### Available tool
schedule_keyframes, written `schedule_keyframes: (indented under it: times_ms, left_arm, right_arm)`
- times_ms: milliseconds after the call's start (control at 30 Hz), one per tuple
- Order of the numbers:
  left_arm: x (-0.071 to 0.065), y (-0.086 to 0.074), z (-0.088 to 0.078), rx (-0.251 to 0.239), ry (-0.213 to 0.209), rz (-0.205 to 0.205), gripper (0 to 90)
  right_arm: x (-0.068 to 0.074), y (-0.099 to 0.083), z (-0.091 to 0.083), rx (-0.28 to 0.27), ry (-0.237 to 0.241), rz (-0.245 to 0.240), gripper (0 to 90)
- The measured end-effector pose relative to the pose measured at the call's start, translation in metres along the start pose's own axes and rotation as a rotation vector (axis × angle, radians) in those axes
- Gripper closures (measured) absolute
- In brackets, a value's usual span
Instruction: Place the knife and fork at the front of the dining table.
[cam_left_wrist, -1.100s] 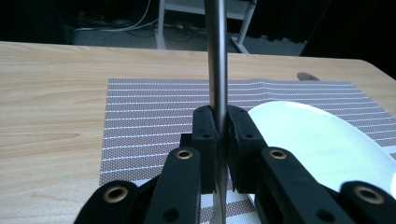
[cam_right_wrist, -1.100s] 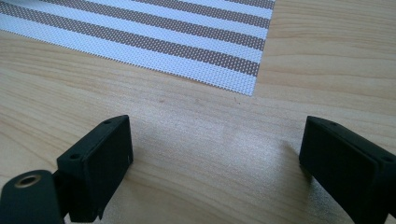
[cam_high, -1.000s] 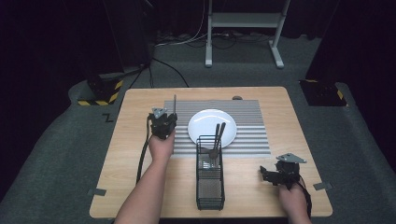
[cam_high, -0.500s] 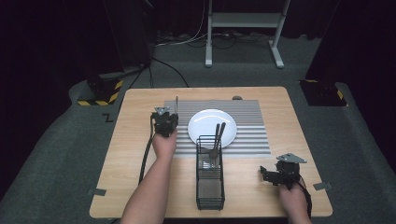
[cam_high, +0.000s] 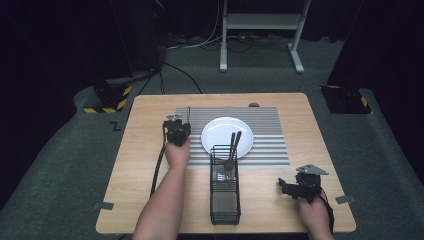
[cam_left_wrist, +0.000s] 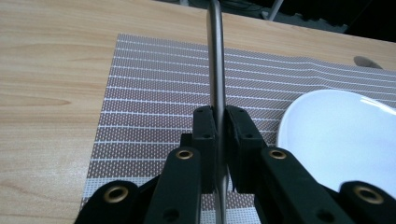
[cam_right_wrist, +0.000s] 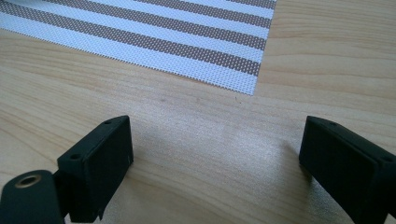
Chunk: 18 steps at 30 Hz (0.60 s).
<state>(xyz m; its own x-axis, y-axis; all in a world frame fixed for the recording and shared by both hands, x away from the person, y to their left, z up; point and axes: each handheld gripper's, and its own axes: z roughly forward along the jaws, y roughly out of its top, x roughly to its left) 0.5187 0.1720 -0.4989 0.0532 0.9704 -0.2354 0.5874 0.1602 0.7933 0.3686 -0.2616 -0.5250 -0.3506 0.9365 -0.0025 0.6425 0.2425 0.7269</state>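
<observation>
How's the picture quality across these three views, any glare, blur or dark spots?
High view: table evenly lit, surroundings nearly black, plate bright but not blown out. Left gripper view: metal utensil handle streaked with glare, near tongs slightly soft. Right gripper view: sharp woodgrain, a soft sheen between the tongs.

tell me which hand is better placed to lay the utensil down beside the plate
Left. Its claw is shut on the utensil, over the mat just left of the plate. The right claw is open, over bare table.
</observation>
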Motion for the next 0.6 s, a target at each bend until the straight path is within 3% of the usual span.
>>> schedule_keyframes:
  times_ms: [333,600]
  left_arm:
    - [0.004,-0.002,0.012,0.067,0.037,-0.015,82.5]
    - [0.008,-0.002,0.015,0.096,0.034,-0.033,82.5]
  right_arm:
    - [0.000,0.000,0.000,-0.003,-0.001,-0.006,9.7]
    - [0.000,0.000,0.000,-0.001,0.000,-0.007,9.7]
